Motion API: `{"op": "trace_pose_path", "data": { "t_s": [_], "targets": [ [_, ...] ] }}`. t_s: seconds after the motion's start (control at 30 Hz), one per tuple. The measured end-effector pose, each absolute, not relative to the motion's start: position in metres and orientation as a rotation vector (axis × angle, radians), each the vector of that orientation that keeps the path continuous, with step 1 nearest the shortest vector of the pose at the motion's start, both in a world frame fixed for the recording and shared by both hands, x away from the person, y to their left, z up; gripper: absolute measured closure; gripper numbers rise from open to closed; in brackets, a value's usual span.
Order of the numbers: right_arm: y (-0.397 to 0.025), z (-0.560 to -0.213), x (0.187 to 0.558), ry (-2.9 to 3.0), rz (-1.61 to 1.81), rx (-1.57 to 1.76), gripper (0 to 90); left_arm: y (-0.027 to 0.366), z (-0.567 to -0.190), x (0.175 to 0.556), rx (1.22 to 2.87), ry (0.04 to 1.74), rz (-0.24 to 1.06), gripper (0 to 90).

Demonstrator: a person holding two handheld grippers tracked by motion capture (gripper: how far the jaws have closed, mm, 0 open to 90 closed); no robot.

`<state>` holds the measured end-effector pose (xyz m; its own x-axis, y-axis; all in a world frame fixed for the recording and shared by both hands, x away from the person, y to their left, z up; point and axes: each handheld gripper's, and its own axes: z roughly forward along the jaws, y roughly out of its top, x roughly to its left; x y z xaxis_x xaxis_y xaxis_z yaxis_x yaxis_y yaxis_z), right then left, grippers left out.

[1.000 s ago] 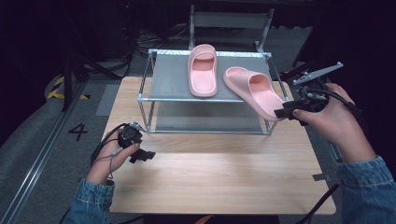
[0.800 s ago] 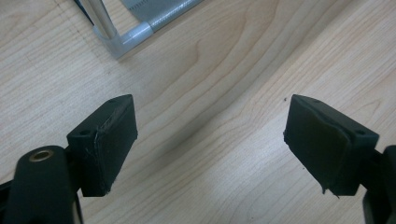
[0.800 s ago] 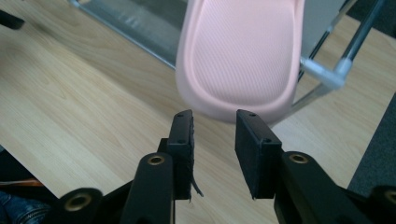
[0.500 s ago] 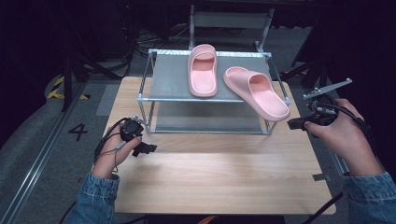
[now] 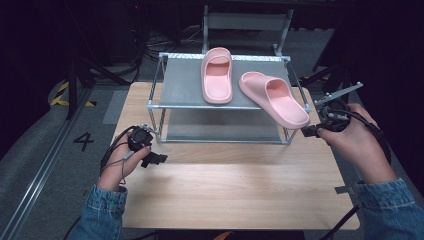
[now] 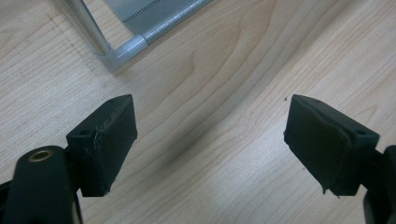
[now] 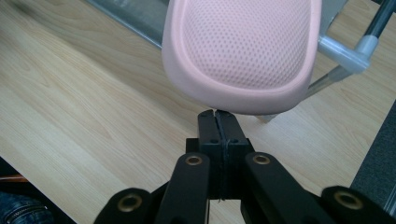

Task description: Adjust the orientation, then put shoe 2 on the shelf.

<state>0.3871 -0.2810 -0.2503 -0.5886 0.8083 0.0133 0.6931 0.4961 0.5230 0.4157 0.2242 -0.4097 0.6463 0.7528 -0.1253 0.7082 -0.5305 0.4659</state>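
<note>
High view, nearest first: the left gripper (image 5: 159, 159) sits low over the table (image 5: 225, 195) near its left edge, just in front of the rack's front-left leg; the left gripper view shows its jaws spread wide with bare wood between them, so it looks parked rather than working. At the table's right edge the right gripper (image 5: 306, 131) is held level with the rack (image 5: 182, 85) top, jaws pressed together and empty, its tip just short of the slipper heel (image 7: 243, 60). That slipper (image 5: 274, 99) lies skewed with its heel overhanging the shelf's front-right corner, probably easy to nudge or grasp from there. Farther back, the second slipper (image 5: 217, 75) lies straight on the shelf.
</note>
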Motion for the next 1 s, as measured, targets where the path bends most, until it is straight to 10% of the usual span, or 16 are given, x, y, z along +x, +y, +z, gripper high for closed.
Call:
{"op": "trace_pose_path", "data": {
  "t_s": [1.0],
  "targets": [
    [-0.220,-0.255,0.436,2.588,0.691,1.187,90.0,0.229,-0.410,0.413,2.377,1.134,0.109,17.3]
  ]
}}
